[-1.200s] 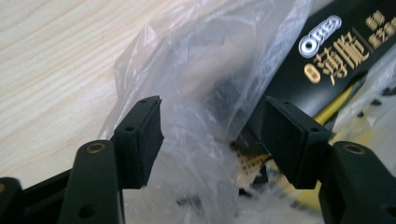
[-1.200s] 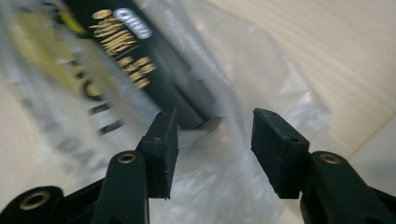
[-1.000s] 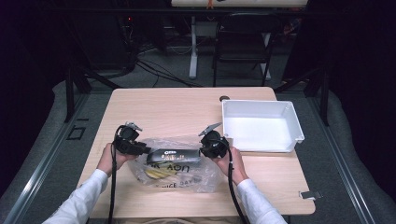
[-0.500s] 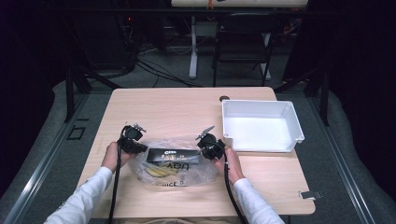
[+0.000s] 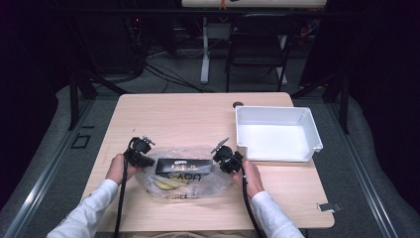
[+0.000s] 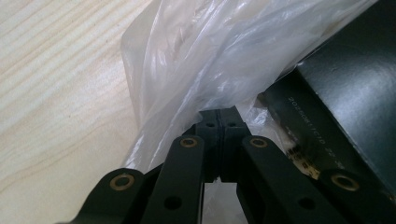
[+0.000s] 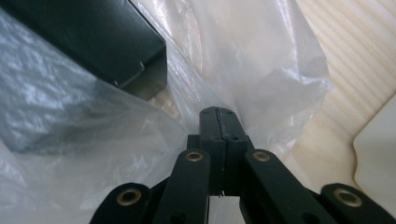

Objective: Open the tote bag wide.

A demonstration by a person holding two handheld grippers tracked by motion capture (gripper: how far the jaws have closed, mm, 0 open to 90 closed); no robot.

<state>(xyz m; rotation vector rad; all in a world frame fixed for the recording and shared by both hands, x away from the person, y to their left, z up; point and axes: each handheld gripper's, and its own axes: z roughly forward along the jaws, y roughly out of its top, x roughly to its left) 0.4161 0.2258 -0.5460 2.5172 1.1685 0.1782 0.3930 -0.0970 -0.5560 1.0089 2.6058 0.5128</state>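
A clear plastic bag (image 5: 198, 184) lies on the wooden table (image 5: 188, 119) near its front edge. Inside it are a black box (image 5: 184, 165) with pale lettering and some yellow items (image 5: 166, 184). My left gripper (image 5: 148, 161) is at the bag's left end, my right gripper (image 5: 221, 159) at its right end. In the left gripper view the jaws (image 6: 219, 114) are pressed together with bag film (image 6: 201, 56) pinched at their tips, and the black box (image 6: 345, 102) lies just beyond. In the right gripper view the gripper (image 7: 217, 114) is shut on the film (image 7: 252, 56) beside the box (image 7: 93, 32).
A white rectangular tray (image 5: 277, 157) stands on the right of the table, close to my right gripper, and its corner (image 7: 378, 154) is in the right gripper view. A small dark round piece (image 5: 237, 104) sits at the far edge. A small metal clip (image 5: 329, 207) lies front right.
Both hands have shifted only slightly at the ends of the bag. The bag and the box lie about where they were.
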